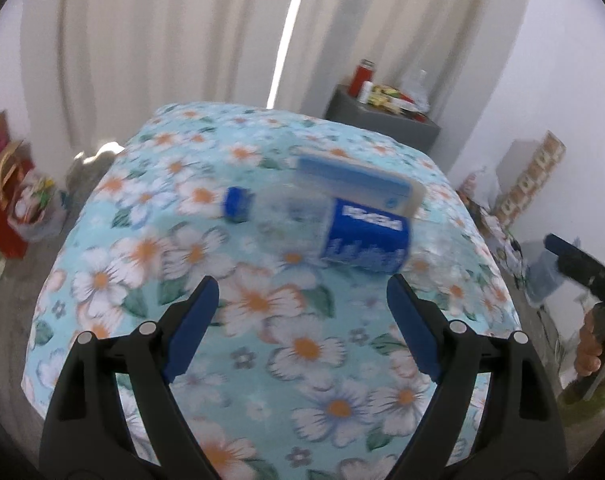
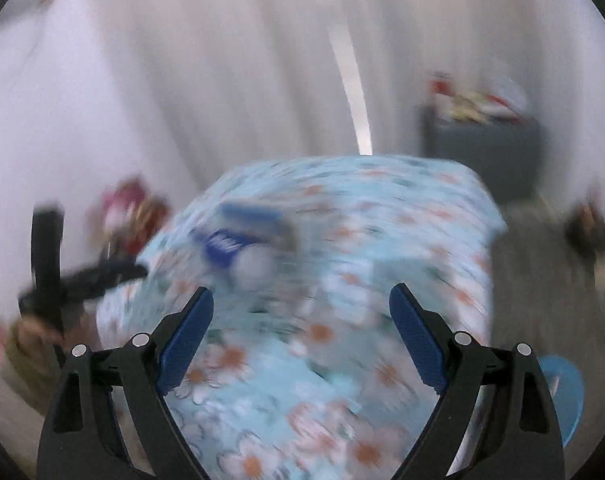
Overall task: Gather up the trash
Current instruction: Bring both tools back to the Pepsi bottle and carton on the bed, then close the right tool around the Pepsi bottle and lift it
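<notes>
The left gripper (image 1: 302,284) hangs over the near half of the table (image 1: 114,208), its blue-padded jaws spread wide with nothing between them. Under it lies the floral cloth (image 1: 302,344), pale blue with white and orange flowers, draped over the whole top.

Past the fingertips, toward the far right part of the table, a clear bottle (image 1: 322,232) lies on its side. Its blue cap (image 1: 237,204) points to the left edge and its blue label faces the camera. A flat blue and white box (image 1: 362,184) sits just behind the bottle, touching or overlapping its far side; motion blur makes it hard to say which.

The right gripper (image 2: 301,300) also stands wide and holds nothing, over the table's near part. In its view, heavily smeared, the bottle (image 2: 238,256) and box (image 2: 258,220) appear near the left edge, ahead and left of the fingers. The left gripper (image 2: 82,276) shows as a dark shape off the left edge. From the left wrist view, the right gripper (image 1: 582,264) and the hand (image 1: 594,344) holding it sit off the right edge.

Beyond the far edge hang pale curtains (image 1: 182,32). A grey cabinet (image 1: 382,120) with a red jar (image 1: 361,76) and clutter on it stands at the far right, and bags (image 1: 10,200) sit on the floor at the left.
</notes>
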### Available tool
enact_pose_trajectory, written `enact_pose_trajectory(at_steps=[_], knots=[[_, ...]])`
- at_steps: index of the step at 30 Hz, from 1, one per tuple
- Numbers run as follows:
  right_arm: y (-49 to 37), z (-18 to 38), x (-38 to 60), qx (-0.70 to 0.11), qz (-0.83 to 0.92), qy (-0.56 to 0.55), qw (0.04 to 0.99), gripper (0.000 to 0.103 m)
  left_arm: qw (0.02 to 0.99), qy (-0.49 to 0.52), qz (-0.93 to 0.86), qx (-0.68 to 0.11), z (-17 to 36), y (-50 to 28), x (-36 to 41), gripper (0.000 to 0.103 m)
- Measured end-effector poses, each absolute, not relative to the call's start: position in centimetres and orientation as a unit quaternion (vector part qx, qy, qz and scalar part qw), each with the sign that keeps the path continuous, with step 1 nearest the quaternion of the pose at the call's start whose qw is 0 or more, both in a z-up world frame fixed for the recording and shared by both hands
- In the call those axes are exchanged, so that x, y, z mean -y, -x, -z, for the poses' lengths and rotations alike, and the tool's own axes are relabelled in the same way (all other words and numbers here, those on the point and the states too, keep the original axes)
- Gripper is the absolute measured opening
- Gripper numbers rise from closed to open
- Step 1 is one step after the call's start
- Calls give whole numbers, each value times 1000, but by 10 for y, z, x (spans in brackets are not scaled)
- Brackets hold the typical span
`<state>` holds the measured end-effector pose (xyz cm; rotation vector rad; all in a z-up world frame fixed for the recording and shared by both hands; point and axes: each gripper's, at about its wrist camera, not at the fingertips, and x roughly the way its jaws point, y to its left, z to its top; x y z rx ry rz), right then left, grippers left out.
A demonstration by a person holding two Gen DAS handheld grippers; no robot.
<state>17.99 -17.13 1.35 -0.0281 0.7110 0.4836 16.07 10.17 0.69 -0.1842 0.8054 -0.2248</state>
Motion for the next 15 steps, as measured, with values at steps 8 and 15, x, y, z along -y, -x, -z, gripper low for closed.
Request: enact_pose_trajectory(at_steps=[8, 15], knots=[[-237, 16, 45, -368, -277, 238, 855, 87, 912, 122, 74, -386, -2, -152, -147, 81], [-268, 57, 6, -401, -255, 322, 819, 87, 912, 142, 59, -380, 1, -146, -176, 81]])
